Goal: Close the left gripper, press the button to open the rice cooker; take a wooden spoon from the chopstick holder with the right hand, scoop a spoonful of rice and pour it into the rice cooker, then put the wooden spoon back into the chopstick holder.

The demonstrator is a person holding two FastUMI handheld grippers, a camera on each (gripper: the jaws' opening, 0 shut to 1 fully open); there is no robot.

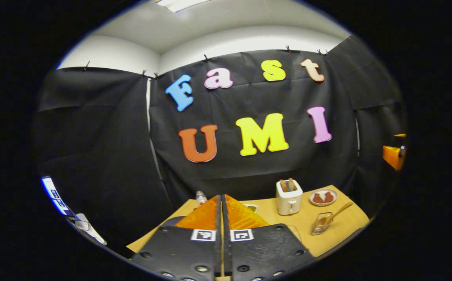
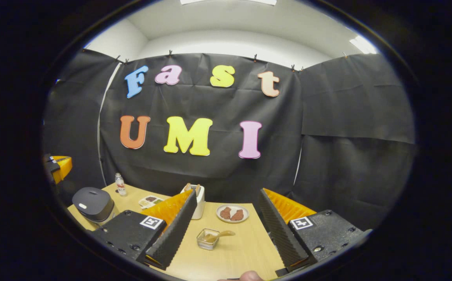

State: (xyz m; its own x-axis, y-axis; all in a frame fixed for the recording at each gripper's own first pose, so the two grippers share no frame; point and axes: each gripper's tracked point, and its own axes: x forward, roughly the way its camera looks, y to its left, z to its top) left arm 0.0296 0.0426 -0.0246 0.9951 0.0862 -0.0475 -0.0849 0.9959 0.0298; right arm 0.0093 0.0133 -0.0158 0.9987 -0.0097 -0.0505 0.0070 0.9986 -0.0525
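The dark grey rice cooker [image 2: 93, 203] stands at the table's left end with its lid down. A clear chopstick holder [image 2: 208, 238] sits mid-table, and the wooden spoon [image 2: 221, 234] leans out of it to the right. My right gripper [image 2: 227, 192] hangs open above the near table edge, with the holder below and between its fingers and nothing held. In the left gripper view the holder [image 1: 321, 223] and spoon [image 1: 340, 212] lie to the right. My left gripper [image 1: 222, 197] is shut, its fingers pressed together on nothing, raised over the table's left part.
A white toaster [image 2: 198, 203] stands at the back, with a plate of brown pieces [image 2: 232, 213] to its right. A small compartment tray [image 2: 150, 201] and a water bottle [image 2: 120, 184] stand near the cooker. The wooden table [image 2: 241, 249] ends at black cloth walls.
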